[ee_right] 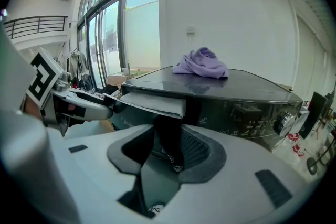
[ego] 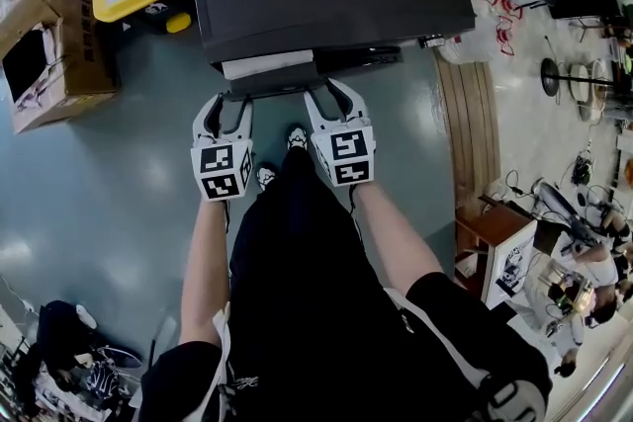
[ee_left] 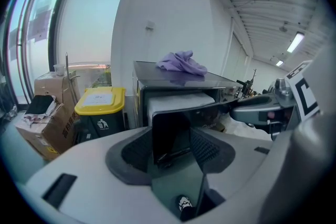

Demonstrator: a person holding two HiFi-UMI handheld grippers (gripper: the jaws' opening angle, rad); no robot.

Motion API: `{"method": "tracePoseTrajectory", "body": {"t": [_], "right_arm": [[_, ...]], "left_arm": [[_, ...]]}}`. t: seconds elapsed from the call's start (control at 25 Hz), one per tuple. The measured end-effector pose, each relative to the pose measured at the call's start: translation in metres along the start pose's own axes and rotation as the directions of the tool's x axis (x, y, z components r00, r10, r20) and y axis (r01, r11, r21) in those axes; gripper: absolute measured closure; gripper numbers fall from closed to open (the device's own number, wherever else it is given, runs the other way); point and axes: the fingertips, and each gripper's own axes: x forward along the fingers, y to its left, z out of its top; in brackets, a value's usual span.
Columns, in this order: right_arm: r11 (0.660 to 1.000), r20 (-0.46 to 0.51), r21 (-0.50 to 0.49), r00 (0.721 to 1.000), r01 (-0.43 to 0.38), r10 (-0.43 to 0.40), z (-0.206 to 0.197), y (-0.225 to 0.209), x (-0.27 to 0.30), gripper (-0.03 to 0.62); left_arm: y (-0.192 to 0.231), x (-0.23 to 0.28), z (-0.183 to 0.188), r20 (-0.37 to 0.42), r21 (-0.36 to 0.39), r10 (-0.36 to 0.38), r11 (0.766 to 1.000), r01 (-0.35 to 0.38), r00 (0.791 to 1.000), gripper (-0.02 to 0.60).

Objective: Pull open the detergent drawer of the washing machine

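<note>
both left claw [ego: 230, 104] and right claw [ego: 332, 96] clamp detergent drawer [ego: 267, 65] (jutting toward the person [ego: 297, 292]).

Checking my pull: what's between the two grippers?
In the head view, the drawer front spans between left gripper and right gripper, with a shoe below.

Black short-sleeved shirt [ego: 435, 331] with white seams, black trousers [ego: 297, 262], black-and-white trainers [ego: 296, 137]; pale grey left claw [ego: 226, 104] and right claw [ego: 331, 94] carry black-marked white cubes [ego: 222, 170].
</note>
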Motion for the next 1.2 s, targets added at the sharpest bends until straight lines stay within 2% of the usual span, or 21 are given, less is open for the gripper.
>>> {"method": "tracePoseTrajectory", "body": {"t": [1.2], "right_arm": [[1.000,-0.004,0.010,1.000,0.000,0.000,-0.032,0.017,-0.035,0.439]], "left_arm": [[-0.020,-0.031,-0.029,-0.013,0.018,0.001,1.000,-0.001,1.000,0.354]]}}
